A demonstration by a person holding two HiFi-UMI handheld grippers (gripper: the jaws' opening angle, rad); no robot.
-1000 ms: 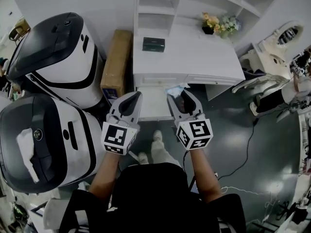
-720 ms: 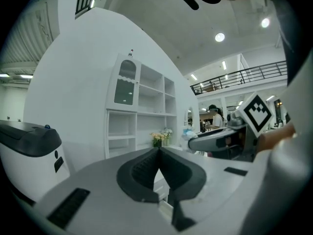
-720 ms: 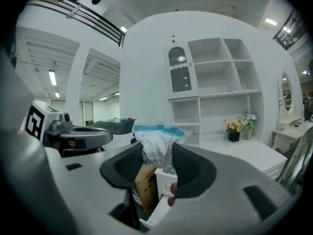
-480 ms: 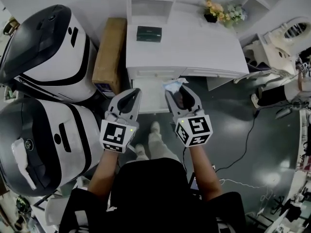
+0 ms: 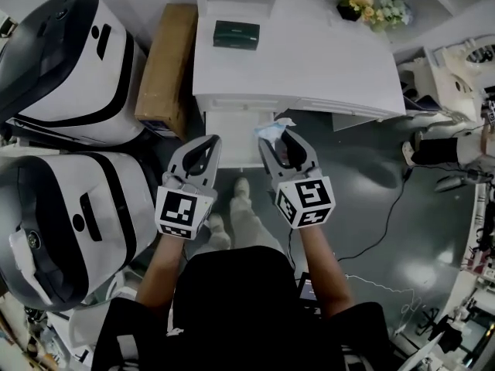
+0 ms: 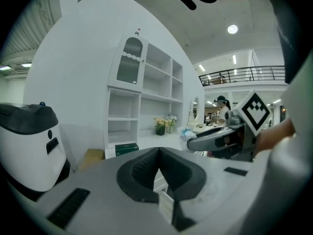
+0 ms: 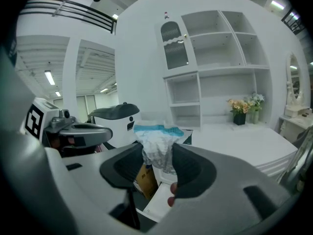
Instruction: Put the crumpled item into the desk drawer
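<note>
two tongs in the head view, left tongs (image 5: pixel 207 140) and right tongs (image 5: pixel 277 134), hover over the table's (image 5: pixel 325 60) open drawer (image 5: pixel 232 139). left gripper view: tips together, empty. right gripper view: jaws clamp the crumpled item (image 7: pixel 157 142).

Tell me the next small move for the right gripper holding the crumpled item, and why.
Probably ease the right gripper a little left and down, over the open drawer. Its jaws are clamped on the crumpled item, which in the head view hangs by the drawer's right edge, not yet inside.
</note>
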